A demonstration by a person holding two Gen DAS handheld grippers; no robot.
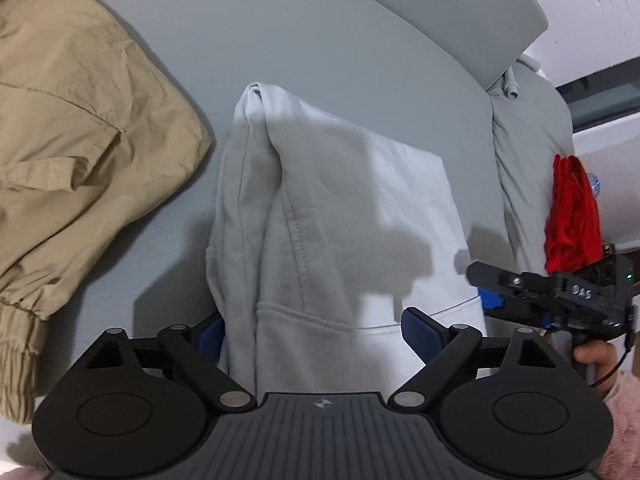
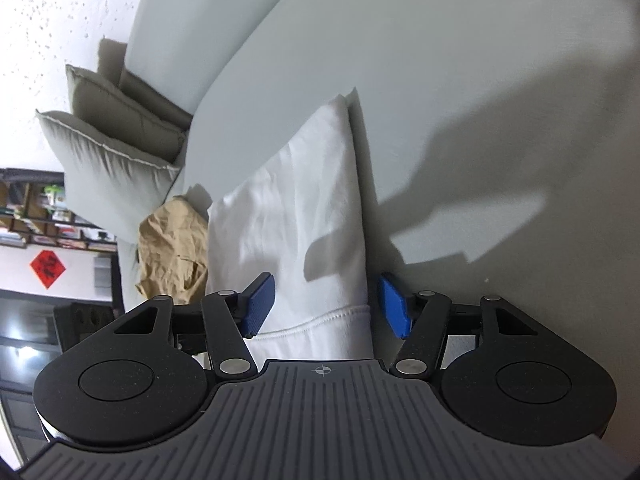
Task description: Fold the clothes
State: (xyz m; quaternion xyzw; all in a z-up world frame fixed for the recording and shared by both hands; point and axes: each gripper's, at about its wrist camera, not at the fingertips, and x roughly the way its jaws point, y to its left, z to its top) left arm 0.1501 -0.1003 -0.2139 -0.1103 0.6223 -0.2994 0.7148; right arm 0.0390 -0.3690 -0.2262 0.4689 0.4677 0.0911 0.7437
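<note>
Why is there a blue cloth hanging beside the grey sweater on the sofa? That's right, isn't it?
Not quite: the cloth is red, not blue, as the left wrist view shows. It does hang beside the grey sweater on the sofa.

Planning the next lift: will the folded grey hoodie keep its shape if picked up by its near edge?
Probably not. The hoodie is soft, layered fabric, so unheld layers would likely sag open. It looks thick, so fairly heavy for cloth. Seams and hem should give some grip.

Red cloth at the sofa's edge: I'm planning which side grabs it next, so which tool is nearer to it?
Right. The right tool sits just below the red cloth; the left tool straddles the folded grey hoodie, farther off.
</note>
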